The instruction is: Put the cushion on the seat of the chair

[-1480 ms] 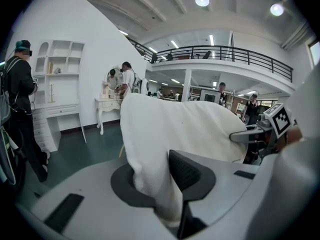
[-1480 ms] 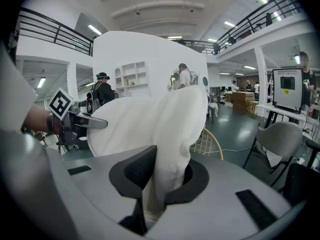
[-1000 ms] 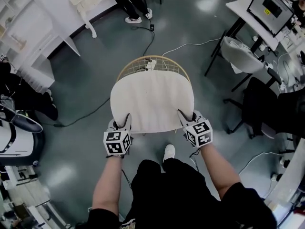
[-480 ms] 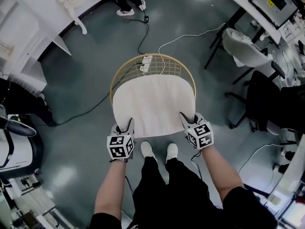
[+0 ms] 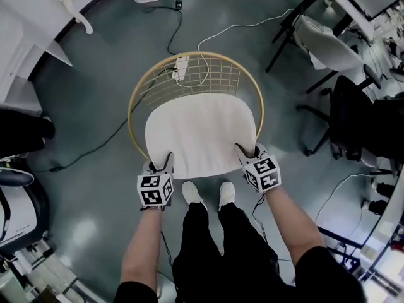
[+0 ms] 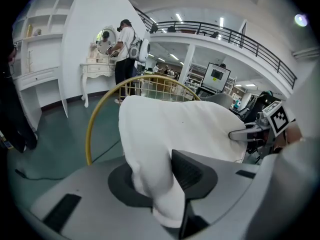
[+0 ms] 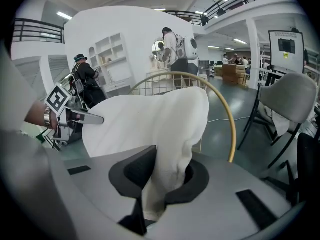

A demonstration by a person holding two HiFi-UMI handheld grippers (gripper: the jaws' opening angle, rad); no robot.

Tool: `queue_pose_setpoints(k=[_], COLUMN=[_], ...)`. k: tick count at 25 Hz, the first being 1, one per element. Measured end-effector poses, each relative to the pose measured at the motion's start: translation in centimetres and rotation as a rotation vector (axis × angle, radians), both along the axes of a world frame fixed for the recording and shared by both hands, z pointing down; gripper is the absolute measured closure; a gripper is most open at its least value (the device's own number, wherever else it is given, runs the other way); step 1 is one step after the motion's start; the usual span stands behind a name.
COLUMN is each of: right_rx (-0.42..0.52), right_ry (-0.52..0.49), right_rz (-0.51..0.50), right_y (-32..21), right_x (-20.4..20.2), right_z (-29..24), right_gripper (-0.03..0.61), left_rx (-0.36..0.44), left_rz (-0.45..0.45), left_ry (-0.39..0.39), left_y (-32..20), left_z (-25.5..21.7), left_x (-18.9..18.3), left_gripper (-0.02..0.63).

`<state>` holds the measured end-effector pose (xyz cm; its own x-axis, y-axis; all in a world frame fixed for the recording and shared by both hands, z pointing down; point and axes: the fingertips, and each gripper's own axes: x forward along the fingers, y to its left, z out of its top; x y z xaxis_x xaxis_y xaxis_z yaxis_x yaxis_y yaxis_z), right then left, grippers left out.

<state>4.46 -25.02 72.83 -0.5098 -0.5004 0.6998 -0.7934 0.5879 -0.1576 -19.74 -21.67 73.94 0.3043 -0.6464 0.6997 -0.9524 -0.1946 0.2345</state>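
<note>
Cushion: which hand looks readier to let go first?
Left, probably: both have a cushion corner between their jaws over the chair, but jaws of the left gripper are opening; the right gripper is shut.

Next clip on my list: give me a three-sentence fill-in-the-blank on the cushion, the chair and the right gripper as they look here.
1. The cushion is plain ___ in colour.
2. The right gripper is ___ on the cushion's near corner.
3. Seen from the head view, the gold rim of the chair is ___ in shape.

Missing words: white; shut; round.
</note>
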Motion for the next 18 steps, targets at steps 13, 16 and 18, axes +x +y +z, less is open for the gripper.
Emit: queue_pose_setpoints(k=[13,16,18], right_rx=[-0.091,-0.11,-0.119], right_ry=[0.053,0.068,0.078], right_rz=[0.015,0.019,0.021], right_y=[-0.6,-0.8,-1.0], right_x=[-0.7,-0.5,-0.5], right_z=[11.5,13.3,14.3], right_gripper=[0.509,0.509,0.509], left_rx=[-0.085,-0.086,-0.087], left_rz=[0.026,0.04,0.04], left_ry=[-0.092,-0.118,-0.14], left_y=[-0.9,-1.3,-1.4], left_z=[10.7,11.9,12.6], left_x=[-1.1,-1.1,-1.2], left_gripper=[0.436,0.416,0.402])
